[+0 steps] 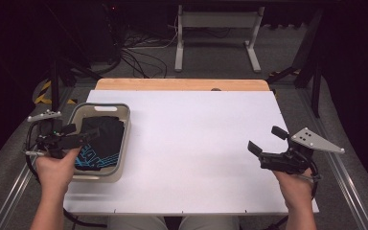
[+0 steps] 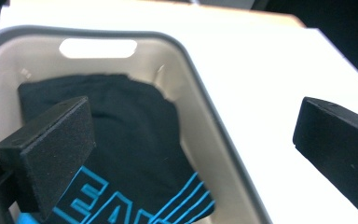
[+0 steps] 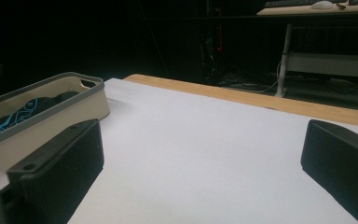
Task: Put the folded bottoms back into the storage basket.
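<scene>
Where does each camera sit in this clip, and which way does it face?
High view: above the person's side, facing forward and down on the white table; both forearms, the left gripper and the right gripper show.
Left gripper view: on the left gripper, looking down between its open jaws into the basket holding the black shirt.
Right gripper view: on the right gripper, looking level across the table between its open jaws toward the basket.
All three views share the basket and shirt.
</scene>
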